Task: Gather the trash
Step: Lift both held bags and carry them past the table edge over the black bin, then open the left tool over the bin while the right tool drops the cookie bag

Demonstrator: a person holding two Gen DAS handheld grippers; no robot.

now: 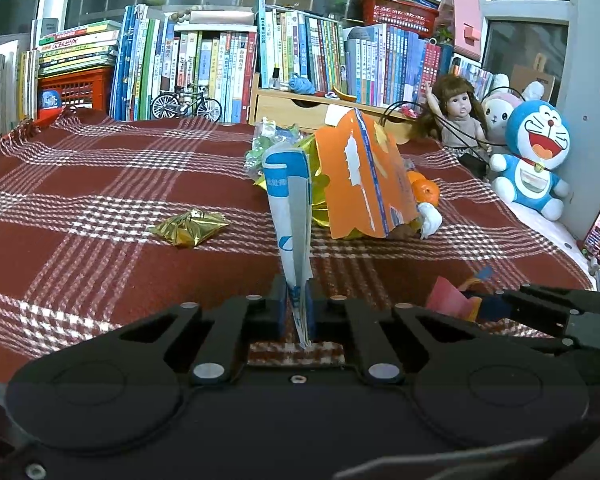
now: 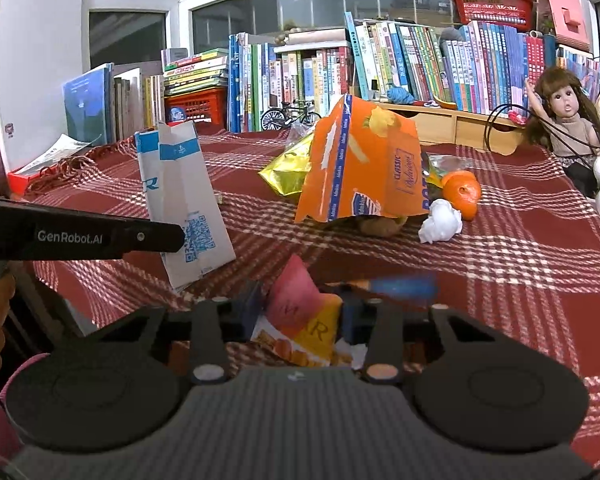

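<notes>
A torn bag is stood on the blanket, before the books. A wrapper is laid to its left, toys to its right.

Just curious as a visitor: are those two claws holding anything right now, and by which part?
Left gripper pinches the white-and-blue paper packet by its bottom edge. Right gripper has a pink-and-yellow wrapper between its fingers, mid-body.

A dark red blanket carries a white plaid grid. On it, a white and blue flattened carton stands near, an orange bag with a blue stripe farther right, a gold foil wrapper left, and a white crumpled tissue beside an orange peel
</notes>
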